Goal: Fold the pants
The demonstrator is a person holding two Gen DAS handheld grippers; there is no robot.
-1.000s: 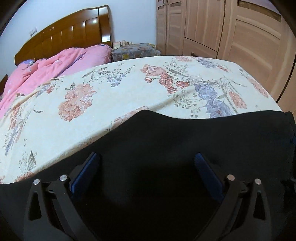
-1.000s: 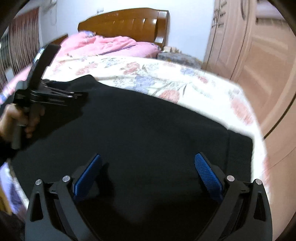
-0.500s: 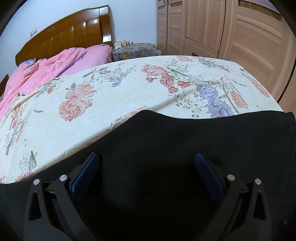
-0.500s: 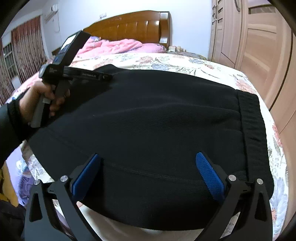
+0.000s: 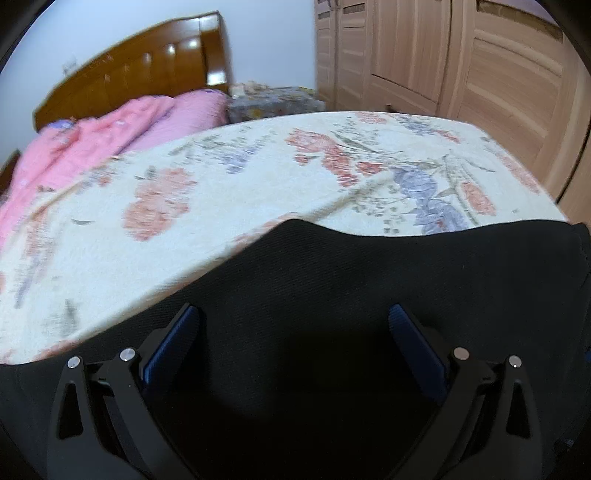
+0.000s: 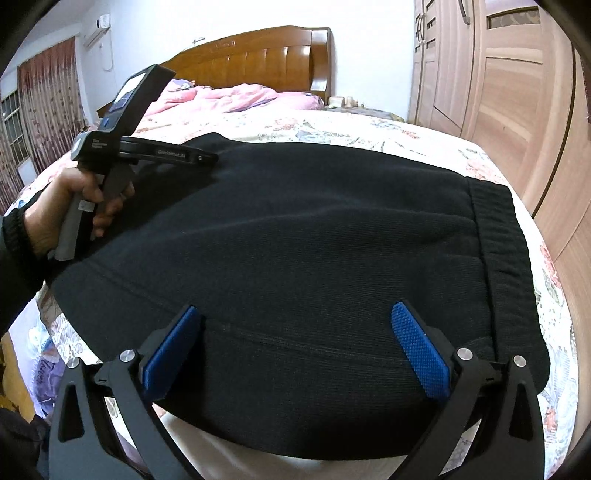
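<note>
Over black pants (image 6: pixel 303 258): both grippers' jaws wide apart, holding nothing.

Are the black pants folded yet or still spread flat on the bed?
Cannot tell for sure. The black pants lie flat as one broad panel with the waistband exposed; both grippers are open and hold nothing.

Bedspread (image 5: pixel 229 236): cream with red and blue-purple flowers, covering the bed.
Headboard (image 6: pixel 255 59): glossy brown wood, against a white wall.
Quilt (image 5: pixel 74 147): pink, bunched up near the headboard.
Nightstand (image 5: pixel 273 103): beside the bed head, draped in patterned cloth, small items on top.
Wardrobe (image 5: pixel 461 62): light wood panelled doors along the right side.
Curtain (image 6: pixel 48 110): dark red, patterned, at far left.
Air conditioner (image 6: pixel 96 31): white, high on the wall.
</note>
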